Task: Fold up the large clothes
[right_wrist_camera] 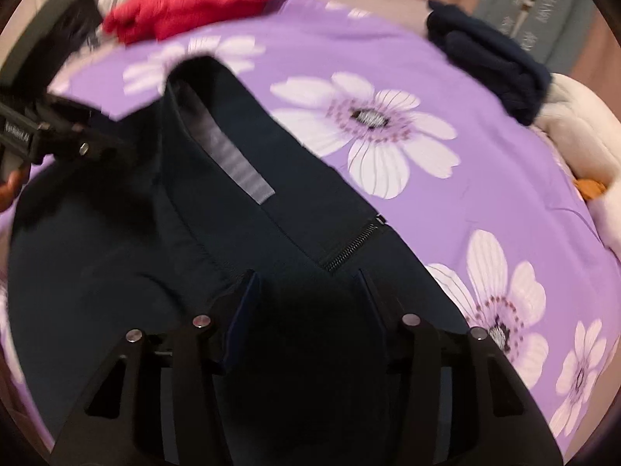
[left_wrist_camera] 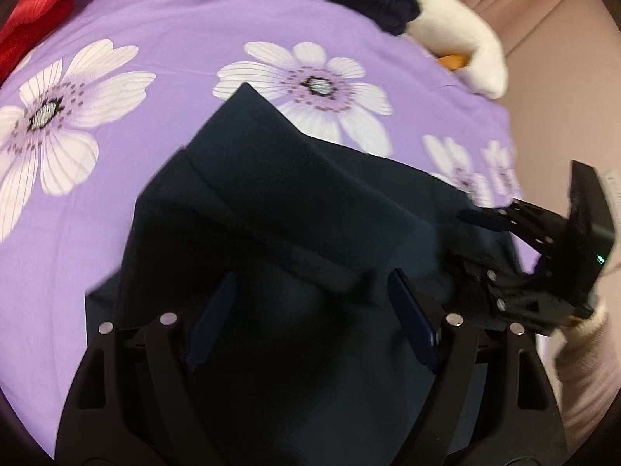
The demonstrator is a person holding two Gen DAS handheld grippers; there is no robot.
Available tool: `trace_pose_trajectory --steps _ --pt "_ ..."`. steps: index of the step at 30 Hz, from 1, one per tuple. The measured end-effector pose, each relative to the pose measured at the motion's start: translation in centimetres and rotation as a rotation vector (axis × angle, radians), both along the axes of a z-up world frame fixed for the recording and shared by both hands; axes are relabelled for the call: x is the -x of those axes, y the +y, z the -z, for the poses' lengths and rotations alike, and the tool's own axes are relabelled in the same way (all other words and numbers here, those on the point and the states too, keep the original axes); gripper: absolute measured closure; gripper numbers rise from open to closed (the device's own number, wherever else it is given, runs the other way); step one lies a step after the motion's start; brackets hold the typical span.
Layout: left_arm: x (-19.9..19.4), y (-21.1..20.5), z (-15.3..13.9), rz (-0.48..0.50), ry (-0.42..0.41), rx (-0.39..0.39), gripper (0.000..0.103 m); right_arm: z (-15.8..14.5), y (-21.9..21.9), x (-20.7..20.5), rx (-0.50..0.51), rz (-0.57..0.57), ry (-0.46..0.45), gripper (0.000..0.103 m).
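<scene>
Partly blurred, navy garment [right_wrist_camera: 116, 272] overfills view.

Black grippers, blue fingers [left_wrist_camera: 415, 318], silver screws, cream sleeve [left_wrist_camera: 586, 372]

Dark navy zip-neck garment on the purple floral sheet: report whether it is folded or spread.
Partly folded. The dark navy zip-neck garment has one panel doubled over itself, collar and short zip exposed, on the purple floral sheet. Not a finished bundle.

Right claw [right_wrist_camera: 306, 306] spread above dark garment [right_wrist_camera: 116, 272] on floral bedsheet [right_wrist_camera: 485, 202].
</scene>
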State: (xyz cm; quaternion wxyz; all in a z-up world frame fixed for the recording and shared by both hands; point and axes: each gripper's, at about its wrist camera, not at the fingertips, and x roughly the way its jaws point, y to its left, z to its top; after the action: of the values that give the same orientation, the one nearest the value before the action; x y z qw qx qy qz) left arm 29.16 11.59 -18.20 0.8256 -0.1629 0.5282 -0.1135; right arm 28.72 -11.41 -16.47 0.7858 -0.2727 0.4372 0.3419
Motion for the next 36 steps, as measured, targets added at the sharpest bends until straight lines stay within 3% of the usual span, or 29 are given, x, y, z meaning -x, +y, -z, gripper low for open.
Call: trace_pose_trajectory --steps 3,5,7,8,10,14,18,24,26,27,28,32,36 --pt "-2.0 0.6 1.4 -0.036 0.005 -0.031 0.022 1.3 0.5 -0.8 0.031 -0.035 0.047 0.054" --pt "-2.8 1.3 1.5 -0.061 0.0 -0.009 0.021 1.7 0.7 -0.8 0.043 -0.056 0.078 0.069" --pt "-3.2 1.4 1.3 -0.072 -0.005 0.008 0.021 1.9 1.1 -0.3 0.065 -0.085 0.081 0.096" --pt "-3.2 1.5 1.2 -0.076 -0.006 0.021 0.021 1.9 1.3 0.1 0.088 -0.102 0.059 0.097" --pt "-3.2 1.7 0.8 -0.08 -0.013 0.048 0.02 1.5 1.4 0.8 0.112 -0.111 0.007 0.098" --pt "-2.7 2.3 -0.3 -0.099 -0.055 0.087 0.015 -1.1 1.0 0.2 0.113 -0.013 -0.214 0.098" --pt "-3.7 2.5 0.7 -0.125 -0.016 0.05 0.015 -0.5 1.5 -2.1 0.121 0.081 -0.259 0.099" --pt "-3.4 2.6 0.1 -0.119 -0.026 0.03 0.015 2.6 1.5 -3.9 0.113 0.14 -0.155 0.098" --pt "-2.7 2.4 -0.8 -0.092 -0.051 0.019 0.015 0.7 -0.3 -4.1 0.0 0.187 -0.139 0.093" --pt "-2.2 2.1 -1.5 -0.068 -0.065 0.007 0.015 0.0 -0.7 -4.0 -0.037 0.208 -0.133 0.08" --pt "-1.9 1.9 -1.9 -0.052 -0.074 -0.002 0.015 -1.3 -1.9 -4.1 -0.097 0.251 -0.126 0.076" --pt "0.4 -0.1 -3.2 0.077 -0.107 -0.06 0.015 -4.4 -6.3 -2.8 -0.228 0.307 -0.094 0.075" --pt "0.7 -3.6 -2.4 0.187 -0.108 -0.129 0.015 -2.8 -6.7 -0.1 -0.22 0.216 0.011 0.075"
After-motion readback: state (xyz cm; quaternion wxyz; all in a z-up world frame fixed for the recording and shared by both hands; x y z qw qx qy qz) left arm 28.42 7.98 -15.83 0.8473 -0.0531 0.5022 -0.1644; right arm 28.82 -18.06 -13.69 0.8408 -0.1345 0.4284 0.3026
